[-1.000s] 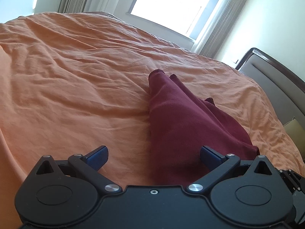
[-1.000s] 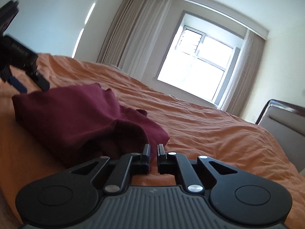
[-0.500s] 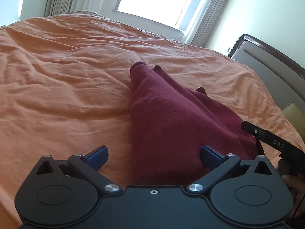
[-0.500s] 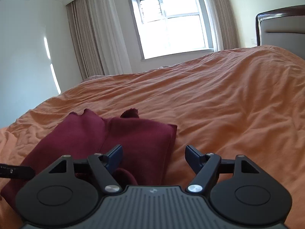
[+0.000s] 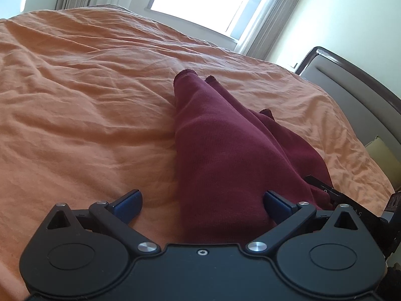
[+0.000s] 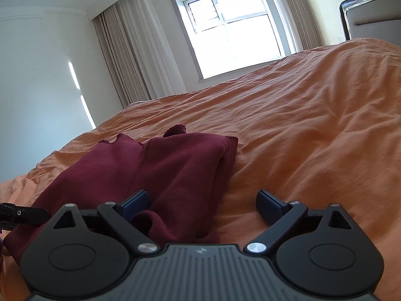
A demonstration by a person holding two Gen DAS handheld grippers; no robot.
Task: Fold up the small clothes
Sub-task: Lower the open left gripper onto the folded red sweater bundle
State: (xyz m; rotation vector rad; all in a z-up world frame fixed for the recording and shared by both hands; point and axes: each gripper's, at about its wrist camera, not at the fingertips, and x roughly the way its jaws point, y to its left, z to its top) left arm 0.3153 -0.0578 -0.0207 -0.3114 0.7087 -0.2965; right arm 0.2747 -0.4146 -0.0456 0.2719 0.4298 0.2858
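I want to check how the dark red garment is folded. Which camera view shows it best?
The left wrist view shows the garment best: it looks down along the whole length on the orange bedcover, from near end to far hems. The right wrist view shows the garment low from one side, its near part hidden behind the tongs.

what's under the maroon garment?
The maroon garment lies on the orange bedspread, which shows all round it. Extra maroon layers peek out at its far edge. Anything tucked inside the folds is covered.
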